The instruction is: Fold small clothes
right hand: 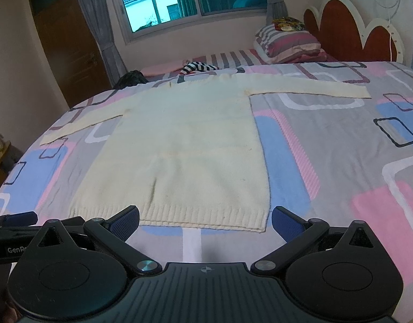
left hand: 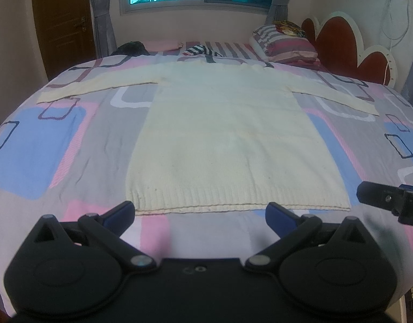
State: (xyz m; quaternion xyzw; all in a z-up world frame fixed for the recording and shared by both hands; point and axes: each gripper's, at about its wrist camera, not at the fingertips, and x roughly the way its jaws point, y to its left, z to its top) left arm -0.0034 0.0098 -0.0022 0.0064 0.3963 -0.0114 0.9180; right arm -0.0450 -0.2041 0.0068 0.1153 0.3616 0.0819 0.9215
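Sweater: we are looking at a cream knit sweater (left hand: 228, 134) lying flat on the bed, body smooth, both sleeves stretched out sideways, ribbed hem nearest us.
Bedspread: we are seeing a quilted cover (left hand: 93, 148) in grey, pink and blue with rectangle outlines; the sweater is lying in its middle.
Left gripper: our left gripper (left hand: 199, 215) is hovering just short of the hem, its blue-padded fingers (left hand: 120, 212) spread wide and gripping nothing; the hem's middle is lying between them, a little beyond.
Right gripper: our right gripper (right hand: 205, 218) is also standing with fingers wide apart and empty, just in front of the hem's right corner.
Left view only: we are catching the right gripper's tip coming in from the right edge, off the sweater's right hem corner, and a white cable (left hand: 395, 13) hanging on the wall by the headboard.
Right view only: we are seeing the left gripper's finger poking in at the left edge, and a faint vertical crease (right hand: 153, 191) running up from the hem.
Both views: we are seeing striped pillows (right hand: 290, 44) by the red headboard (right hand: 341, 27), a striped garment (right hand: 197, 67) and a dark bundle (right hand: 131, 78) beyond the sweater, a window (right hand: 166, 0) and a brown door (right hand: 69, 48).
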